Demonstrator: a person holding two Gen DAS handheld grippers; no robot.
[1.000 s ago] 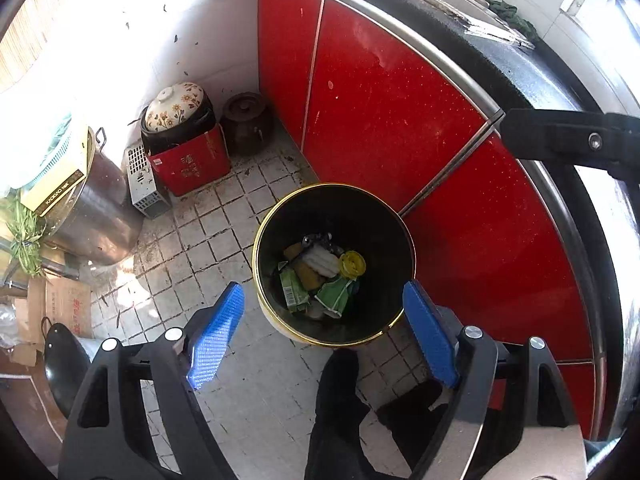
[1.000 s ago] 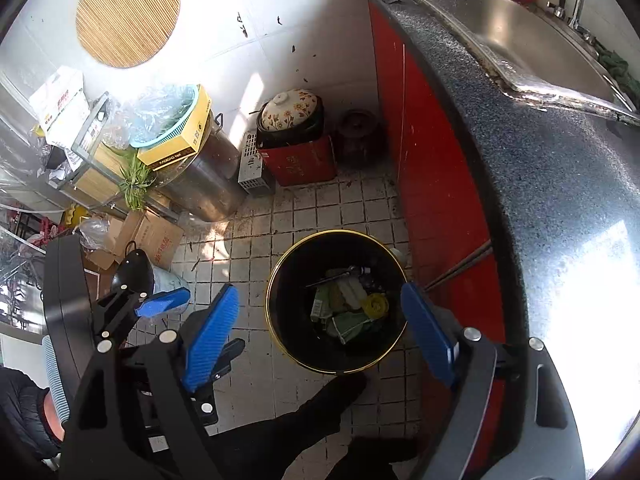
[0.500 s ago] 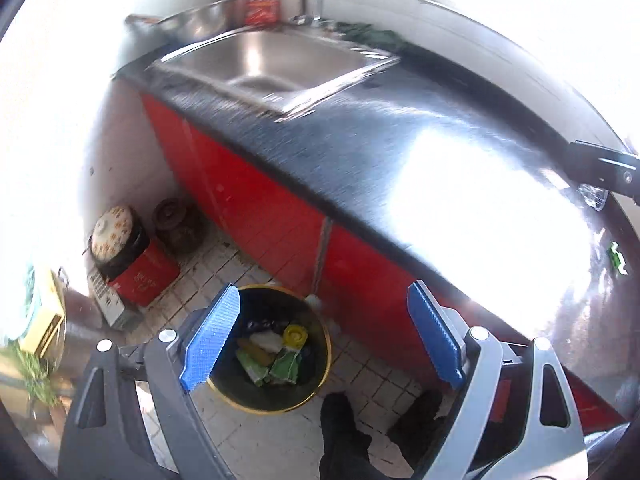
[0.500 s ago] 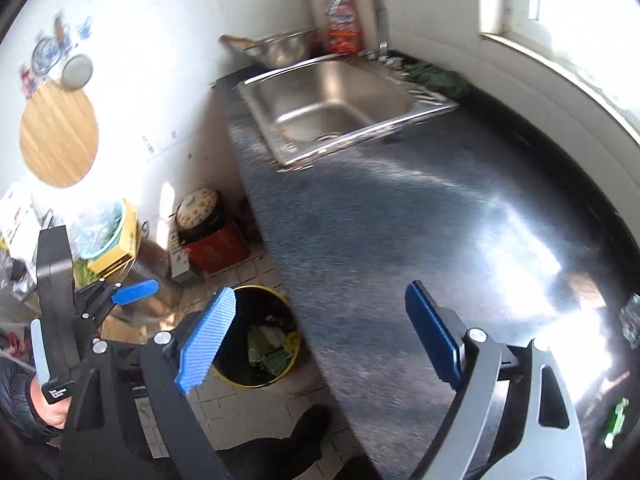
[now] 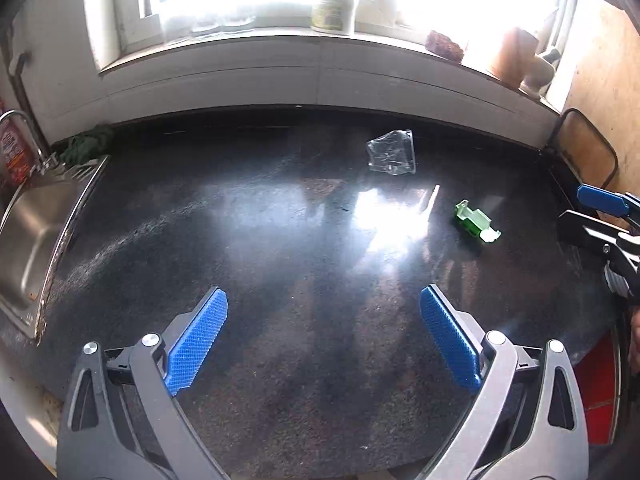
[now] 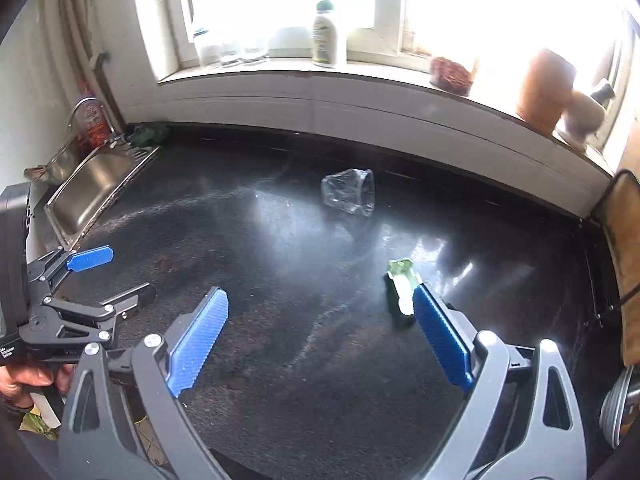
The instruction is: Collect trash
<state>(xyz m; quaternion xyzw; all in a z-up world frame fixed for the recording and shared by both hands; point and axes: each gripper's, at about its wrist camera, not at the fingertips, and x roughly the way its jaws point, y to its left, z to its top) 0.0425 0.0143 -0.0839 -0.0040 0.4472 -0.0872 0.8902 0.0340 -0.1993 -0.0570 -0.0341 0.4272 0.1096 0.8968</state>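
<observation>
Open counter (image 5: 304, 264) — cup (image 5: 392, 154), carton (image 5: 474, 222).

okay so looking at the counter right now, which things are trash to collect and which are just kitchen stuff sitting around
Likely trash, lying loose on the dark counter:
- crushed clear plastic cup
- small green carton

Just lying about:
- sink
- green cloth beside the sink
- white bottle, brown jar and other items on the windowsill

Both grippers, left and right, are opening, nothing between their jaws.

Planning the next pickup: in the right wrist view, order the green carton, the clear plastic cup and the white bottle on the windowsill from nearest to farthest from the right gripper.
1. Green carton: on the counter, just beyond the right gripper's right finger.
2. Clear plastic cup: on its side, farther back toward the wall.
3. White bottle: up on the windowsill, behind everything.
</observation>
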